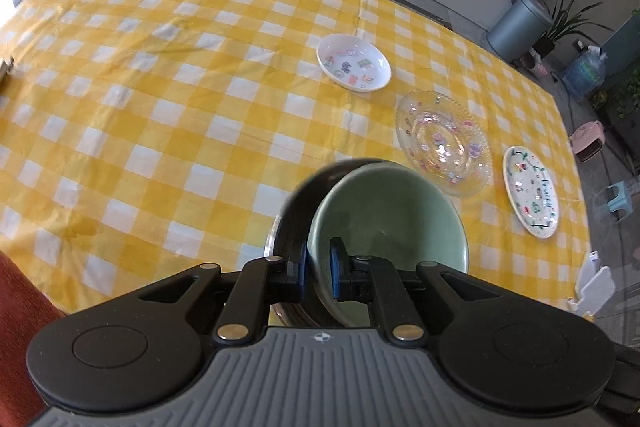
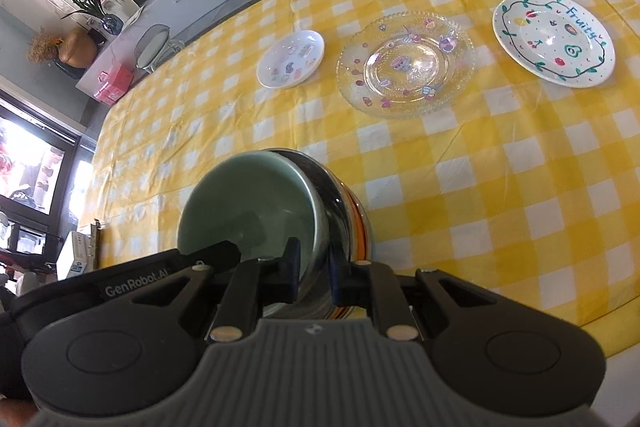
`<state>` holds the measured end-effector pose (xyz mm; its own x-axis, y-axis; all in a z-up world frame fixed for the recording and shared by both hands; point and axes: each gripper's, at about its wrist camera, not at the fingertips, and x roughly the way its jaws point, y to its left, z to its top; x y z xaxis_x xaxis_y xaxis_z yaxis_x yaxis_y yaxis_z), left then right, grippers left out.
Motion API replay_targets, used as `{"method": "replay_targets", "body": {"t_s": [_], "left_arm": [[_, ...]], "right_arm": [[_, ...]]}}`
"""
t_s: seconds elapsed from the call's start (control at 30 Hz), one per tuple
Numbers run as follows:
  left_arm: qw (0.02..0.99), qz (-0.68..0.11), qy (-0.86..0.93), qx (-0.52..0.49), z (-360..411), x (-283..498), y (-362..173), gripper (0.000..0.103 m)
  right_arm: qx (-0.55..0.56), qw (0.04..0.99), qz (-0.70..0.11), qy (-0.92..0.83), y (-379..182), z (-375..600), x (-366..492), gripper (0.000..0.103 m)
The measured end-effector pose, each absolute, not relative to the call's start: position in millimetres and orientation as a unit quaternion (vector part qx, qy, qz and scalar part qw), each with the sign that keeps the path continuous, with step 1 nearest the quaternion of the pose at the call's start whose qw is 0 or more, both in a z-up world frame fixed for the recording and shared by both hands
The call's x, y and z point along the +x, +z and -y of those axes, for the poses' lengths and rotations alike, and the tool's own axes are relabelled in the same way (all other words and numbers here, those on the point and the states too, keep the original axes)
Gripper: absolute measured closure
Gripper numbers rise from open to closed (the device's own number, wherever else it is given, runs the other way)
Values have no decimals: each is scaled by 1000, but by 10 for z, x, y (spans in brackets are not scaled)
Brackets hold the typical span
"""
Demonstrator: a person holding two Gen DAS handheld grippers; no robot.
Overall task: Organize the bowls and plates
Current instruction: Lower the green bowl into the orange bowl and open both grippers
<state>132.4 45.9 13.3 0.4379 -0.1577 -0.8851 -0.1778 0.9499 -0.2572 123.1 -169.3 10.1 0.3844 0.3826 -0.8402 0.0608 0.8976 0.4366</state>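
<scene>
A pale green bowl [image 1: 384, 215] sits nested inside a dark glossy bowl [image 1: 298, 203] with orange stripes [image 2: 354, 227]. My left gripper [image 1: 318, 273] is shut on the left rim of the nested bowls. My right gripper [image 2: 314, 273] is shut on their right rim. The stack is tilted near the table's front edge. Beyond it lie a small white sticker-pattern plate [image 1: 354, 62] [image 2: 291, 59], a clear glass plate [image 1: 444, 142] [image 2: 405, 63] and a white "Fruity" plate [image 1: 530, 191] [image 2: 554, 39].
The yellow checked tablecloth [image 1: 160, 87] covers the table. A grey bin [image 1: 516, 25] and plants stand beyond the far right edge. A chair [image 2: 152, 47] and a pink box [image 2: 114, 83] are beyond the far left.
</scene>
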Motion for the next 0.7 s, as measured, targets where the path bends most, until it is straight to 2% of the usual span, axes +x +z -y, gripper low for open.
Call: {"method": "replay_targets", "body": {"t_s": [0.3, 0.7], "left_arm": [[843, -520, 9, -138, -466, 1354, 202, 90], [846, -511, -1, -152, -468, 1331, 257, 90]], "right_arm": [[166, 819, -541, 91, 106, 1600, 1262, 90], [139, 847, -506, 87, 309, 1620, 1201, 85]]}}
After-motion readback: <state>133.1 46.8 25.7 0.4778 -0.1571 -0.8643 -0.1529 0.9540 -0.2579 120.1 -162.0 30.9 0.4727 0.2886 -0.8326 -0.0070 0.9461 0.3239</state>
